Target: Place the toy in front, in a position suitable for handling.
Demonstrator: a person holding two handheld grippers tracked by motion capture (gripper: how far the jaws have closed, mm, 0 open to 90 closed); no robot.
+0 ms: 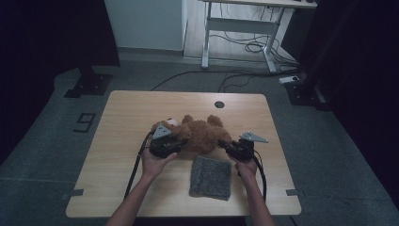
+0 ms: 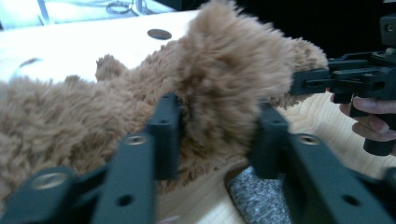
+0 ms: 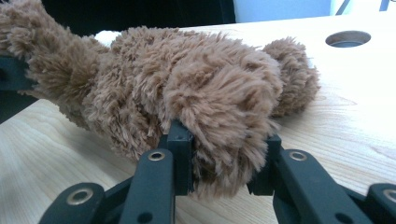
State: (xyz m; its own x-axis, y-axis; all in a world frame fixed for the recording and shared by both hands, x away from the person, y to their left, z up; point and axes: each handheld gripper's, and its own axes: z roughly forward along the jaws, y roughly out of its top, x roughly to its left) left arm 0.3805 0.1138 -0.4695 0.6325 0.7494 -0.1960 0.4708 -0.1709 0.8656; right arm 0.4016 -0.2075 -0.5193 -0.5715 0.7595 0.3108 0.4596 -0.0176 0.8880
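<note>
Teddy bear: brown plush, lying on its side near the middle of the table — one limb toward each gripper, a paler patch at its far left end in the high view.
Left gripper: held in the person's left hand, pointing right into the bear; in the left gripper view a furry limb stands between the two black jaws, fur brushing both, the jaws standing fairly wide around it — whether the pads press it I cannot tell.
Right gripper: held in the right hand, pointing left at the bear's other end; in the right gripper view its jaws are clamped on a plush limb, fur bulging over both pads.
Grey cloth: a speckled rectangle lying flat on the table, just in front of the bear, between the two forearms; apart from both grippers.
Table: light wood, with a round hole near its far edge.
Surroundings: grey floor, a white desk frame and loose cables beyond the table.
</note>
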